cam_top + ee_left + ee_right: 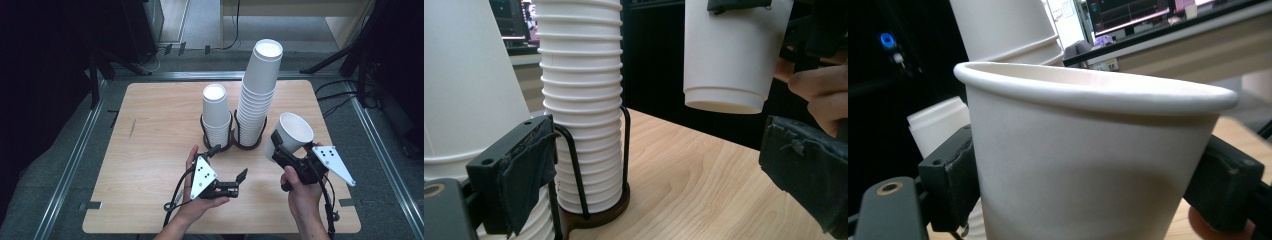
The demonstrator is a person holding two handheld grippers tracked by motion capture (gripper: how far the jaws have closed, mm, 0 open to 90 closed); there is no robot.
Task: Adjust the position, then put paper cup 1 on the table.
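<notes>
right jaws clamped on a plain white paper cup [291,133], left jaws agape, empty

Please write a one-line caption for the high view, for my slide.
Right gripper holds a single paper cup above the table; left gripper open near two cup stacks.
</notes>
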